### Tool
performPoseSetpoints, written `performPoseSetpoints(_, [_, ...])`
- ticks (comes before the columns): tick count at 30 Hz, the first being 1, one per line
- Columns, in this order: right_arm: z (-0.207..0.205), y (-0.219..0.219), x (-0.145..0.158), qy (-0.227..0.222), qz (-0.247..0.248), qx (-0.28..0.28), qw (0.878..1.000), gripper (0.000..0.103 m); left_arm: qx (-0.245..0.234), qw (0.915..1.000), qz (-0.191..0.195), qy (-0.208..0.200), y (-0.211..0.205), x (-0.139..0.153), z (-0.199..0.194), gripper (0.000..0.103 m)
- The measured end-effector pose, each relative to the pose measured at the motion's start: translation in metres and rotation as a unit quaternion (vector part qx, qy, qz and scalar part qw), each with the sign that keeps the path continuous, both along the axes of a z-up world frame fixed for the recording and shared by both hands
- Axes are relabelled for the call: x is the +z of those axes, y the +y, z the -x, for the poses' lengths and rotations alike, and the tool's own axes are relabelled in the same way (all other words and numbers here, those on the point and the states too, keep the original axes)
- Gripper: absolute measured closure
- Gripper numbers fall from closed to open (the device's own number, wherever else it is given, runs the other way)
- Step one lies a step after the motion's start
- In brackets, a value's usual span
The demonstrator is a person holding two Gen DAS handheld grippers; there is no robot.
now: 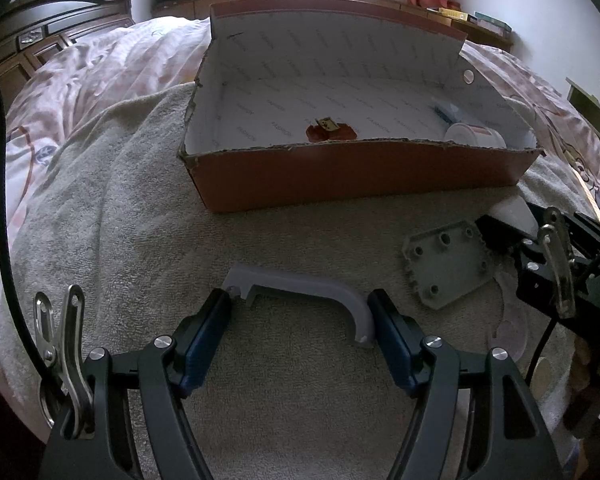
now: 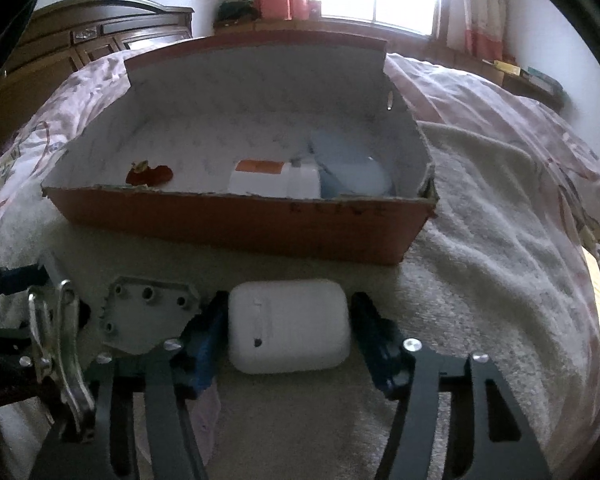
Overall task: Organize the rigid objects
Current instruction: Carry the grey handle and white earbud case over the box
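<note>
An open red cardboard box (image 1: 360, 176) stands on a beige towel; it also shows in the right wrist view (image 2: 236, 224). A grey curved handle (image 1: 300, 288) lies between the fingers of my left gripper (image 1: 300, 312), whose pads touch both its ends. My right gripper (image 2: 288, 316) holds a white earbud case (image 2: 288, 326) between its pads, in front of the box. A grey plate with holes (image 1: 446, 264) lies between the two grippers and shows in the right wrist view (image 2: 148, 316). Inside the box lie a red piece (image 1: 330, 130) and white items (image 2: 274, 178).
The towel (image 1: 260, 248) covers a bed with a pink quilt (image 1: 100, 64). A dark wooden headboard (image 1: 40, 36) stands far left. A window ledge with books (image 1: 480, 20) runs behind. A pale purple ring (image 1: 512, 328) lies under the right gripper.
</note>
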State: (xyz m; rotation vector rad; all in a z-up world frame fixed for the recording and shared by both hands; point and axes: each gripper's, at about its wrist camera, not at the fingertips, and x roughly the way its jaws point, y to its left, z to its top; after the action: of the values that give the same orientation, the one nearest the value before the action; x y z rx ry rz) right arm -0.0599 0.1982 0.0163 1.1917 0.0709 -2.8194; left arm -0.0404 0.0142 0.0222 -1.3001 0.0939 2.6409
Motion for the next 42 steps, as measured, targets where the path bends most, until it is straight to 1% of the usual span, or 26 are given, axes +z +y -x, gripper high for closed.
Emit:
performPoseSetpoints(1, [-0.001, 0.001, 0.0, 0.001, 0.001, -0.001, 1.0, 0.044, 0.0, 1.0, 0.0, 0.0, 0.0, 0.0, 0.0, 0.031])
performPoseSetpoints(8, [-0.007, 0.007, 0.0, 0.0, 0.017, -0.002, 1.0, 0.044, -0.001, 1.0, 0.002, 0.001, 0.001, 0.0, 0.001, 0.031])
performPoseSetpoints(14, [-0.023, 0.015, -0.002, -0.003, 0.035, 0.005, 0.999, 0.044, -0.001, 1.0, 0.002, 0.002, 0.001, 0.0, 0.0, 0.031])
performPoseSetpoints(23, [-0.026, 0.015, -0.006, 0.009, 0.036, 0.007, 0.999, 0.044, 0.0, 1.0, 0.002, 0.003, 0.001, 0.0, 0.001, 0.031])
performPoseSetpoints(31, [-0.027, 0.017, -0.006, 0.015, 0.05, 0.007, 0.999, 0.044, -0.009, 0.9999, -0.011, 0.009, 0.001, 0.008, -0.004, 0.031])
performPoseSetpoints(37, [-0.031, 0.023, -0.004, 0.016, 0.076, 0.008, 0.997, 0.044, -0.014, 0.9995, -0.017, 0.021, 0.001, 0.018, -0.007, 0.031])
performPoseSetpoints(39, [-0.033, 0.024, -0.002, 0.016, 0.083, 0.012, 0.996, 0.044, -0.015, 0.9994, -0.022, 0.024, 0.0, 0.023, -0.007, 0.031])
performPoseSetpoints(42, [-0.035, 0.027, 0.002, 0.019, 0.094, 0.02, 0.995, 0.044, -0.017, 0.9987, -0.04, 0.026, -0.003, 0.032, -0.009, 0.031])
